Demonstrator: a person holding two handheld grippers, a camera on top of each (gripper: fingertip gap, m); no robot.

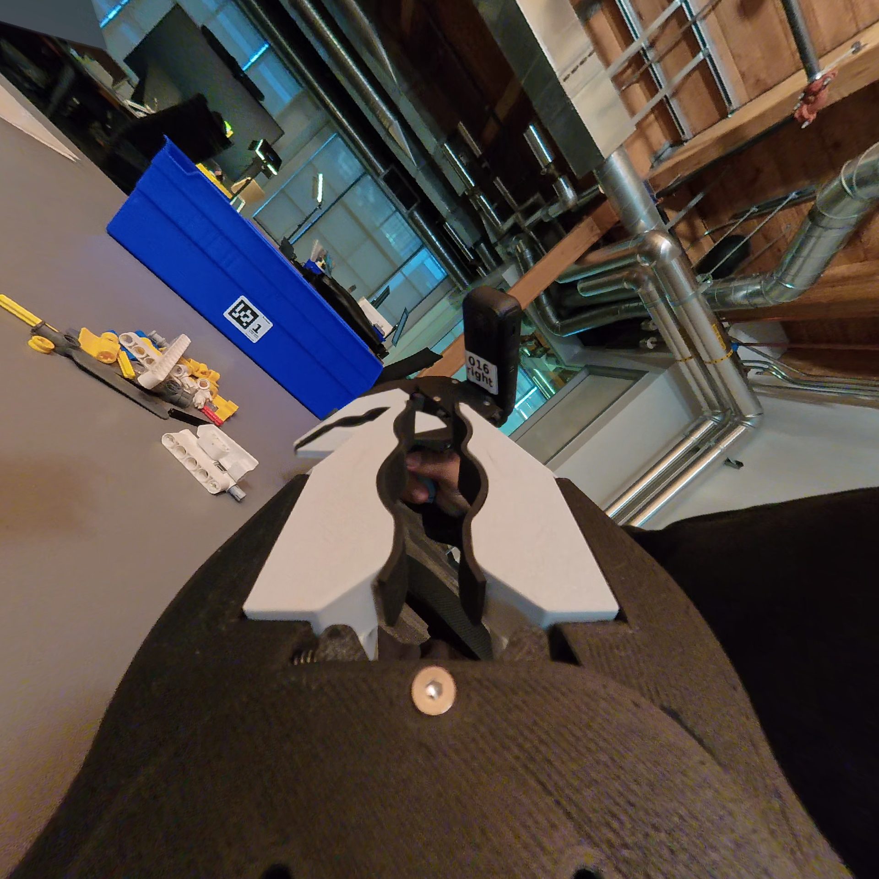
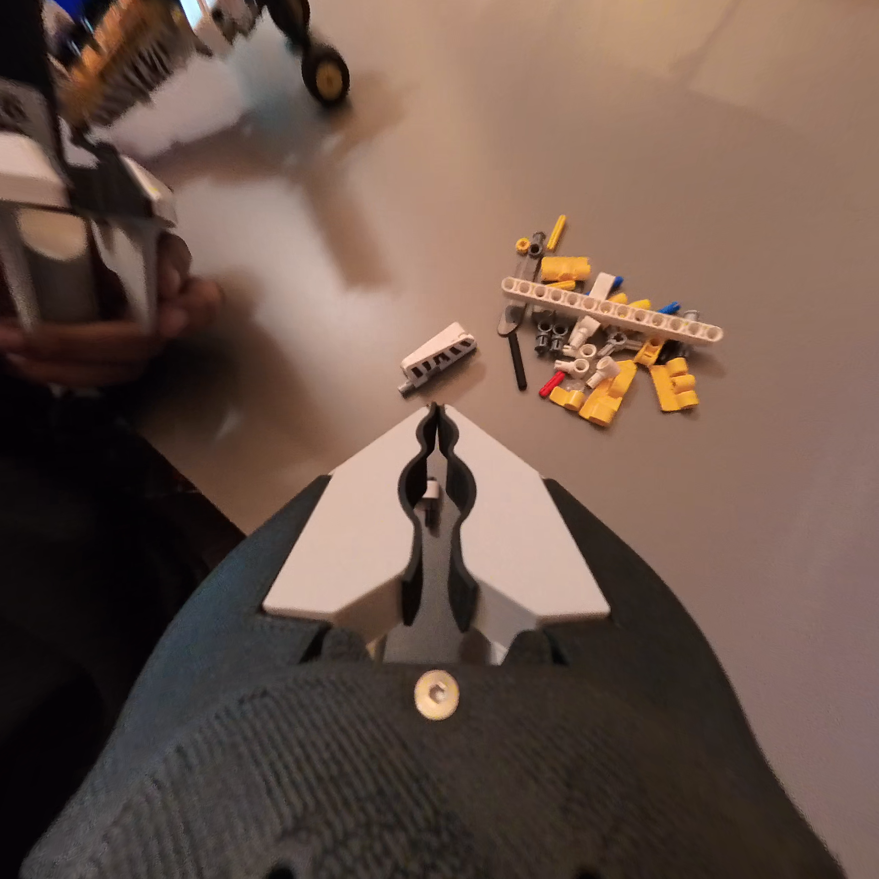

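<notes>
Right hand-held gripper (image 2: 435, 409): pads closed tip to tip, nothing pinched at the tips. A tiny white-and-grey piece (image 2: 432, 492) shows through the hollow behind them; can't tell if it is gripped or just lying below.

Just ahead of the tips, not touching, is a white perforated plastic block with a grey pin (image 2: 437, 356). Ahead-right is a loose pile of yellow, white, grey and red plastic construction pieces (image 2: 613, 328), topped by a long white holed beam. The grey-brown surface (image 2: 689, 142) is open to the right and far ahead. Its edge runs close on the left, dark beyond.

Left hand-held gripper (image 1: 434, 404): fingers a narrow slit apart, light showing through. The right hand-held gripper's dark frame sits straight behind its tips.

Left view only: a blue plastic bin with a square-code sticker (image 1: 228, 266) ahead-left at the surface's far side, plus ceiling pipes. The same block (image 1: 209, 459) and pile (image 1: 142, 361) lie to the left.

Right view only: a blurred yellow-hubbed toy wheel (image 2: 328, 76) far ahead-left, and a person's hand (image 2: 180, 295).
</notes>
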